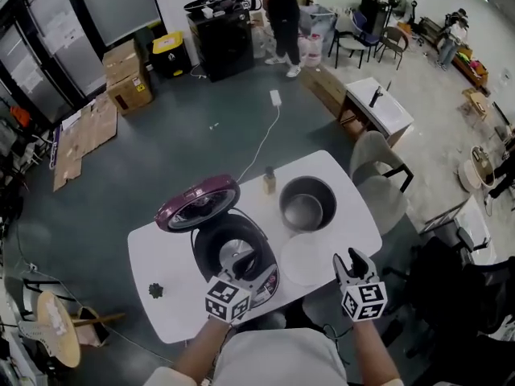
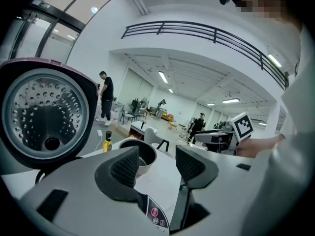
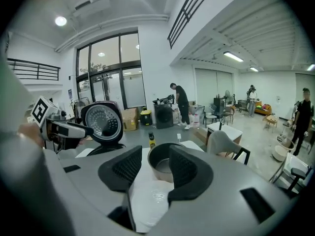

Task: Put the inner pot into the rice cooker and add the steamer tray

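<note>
Overhead, the head view takes in a wide workshop hall with a grey floor (image 1: 185,143). Cardboard boxes (image 1: 125,75) sit by the far wall, and a person (image 1: 282,18) stands beside a dark cabinet (image 1: 225,34). A white cable (image 1: 261,139) trails across the floor toward a white table (image 1: 161,256) with rounded corners. A pale chair (image 1: 374,171) stands at the table's right edge.

On the table:
- The rice cooker (image 1: 233,256) sits at the middle of the near edge. Its purple lid (image 1: 199,204) is swung up toward the far left and the cavity is bare.
- The inner pot (image 1: 306,203) stands upright near the far right corner, outside the cooker.
- The steamer tray (image 1: 304,257), white and round, lies flat just nearer than the pot and just beside the cooker's right flank.
- A small yellow bottle (image 1: 269,181) stands at the far edge, between lid and pot.
- A small dark object (image 1: 156,290) lies near the near left corner.

Left gripper (image 2: 156,163): its jaws are set wide apart with nothing between the pads. It hovers over the cooker's near rim, with the control panel (image 2: 156,215) directly under the gap.

Right gripper (image 3: 150,168): its jaws are likewise well apart and grip nothing. It is held over the near right corner, above the tray, and whether it touches the tray cannot be made out. The pot shows beyond the gap.
</note>
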Available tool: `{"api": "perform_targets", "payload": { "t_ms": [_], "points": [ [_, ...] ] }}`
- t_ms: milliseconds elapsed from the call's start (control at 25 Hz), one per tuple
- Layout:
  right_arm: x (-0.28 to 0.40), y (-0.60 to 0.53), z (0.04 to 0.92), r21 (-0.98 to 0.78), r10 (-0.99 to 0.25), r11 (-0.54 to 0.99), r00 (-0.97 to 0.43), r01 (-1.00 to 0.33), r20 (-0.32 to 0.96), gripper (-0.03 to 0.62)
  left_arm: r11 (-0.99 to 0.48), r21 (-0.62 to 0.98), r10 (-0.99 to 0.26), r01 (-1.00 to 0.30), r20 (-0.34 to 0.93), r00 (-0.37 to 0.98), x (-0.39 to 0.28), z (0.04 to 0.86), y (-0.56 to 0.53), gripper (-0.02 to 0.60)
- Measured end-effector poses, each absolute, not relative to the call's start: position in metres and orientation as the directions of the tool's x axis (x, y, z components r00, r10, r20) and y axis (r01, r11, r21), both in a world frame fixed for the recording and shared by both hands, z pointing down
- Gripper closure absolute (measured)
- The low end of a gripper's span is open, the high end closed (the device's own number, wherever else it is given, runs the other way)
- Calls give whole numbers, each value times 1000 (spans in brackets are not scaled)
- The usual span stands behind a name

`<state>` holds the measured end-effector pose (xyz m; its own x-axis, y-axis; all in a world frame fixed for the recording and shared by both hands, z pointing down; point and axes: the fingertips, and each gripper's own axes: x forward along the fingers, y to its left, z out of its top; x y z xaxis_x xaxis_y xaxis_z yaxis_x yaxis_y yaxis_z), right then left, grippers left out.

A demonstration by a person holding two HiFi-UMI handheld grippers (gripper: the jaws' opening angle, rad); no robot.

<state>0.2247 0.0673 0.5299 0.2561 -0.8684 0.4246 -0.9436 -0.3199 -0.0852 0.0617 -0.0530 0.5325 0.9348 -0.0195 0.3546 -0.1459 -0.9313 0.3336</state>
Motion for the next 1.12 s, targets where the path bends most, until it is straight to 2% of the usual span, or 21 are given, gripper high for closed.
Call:
{"api": "perform_targets", "payload": {
  "t_ms": [480,760,1120],
  "points": [
    [310,20,569,-121,-873,-200,120,-972,473,405,-886,349,-135,-307,438,889,146,569,-76,341],
    [346,-2,604,-137,-851,-158,65,-978,521,405,-859,352,-163,-371,499,851,191,606,-97,334],
    [378,-24,661,-165,-810,-116,-3,-980,586,405,-791,354,-225,-499,590,776,219,665,-121,324]
  ]
}}
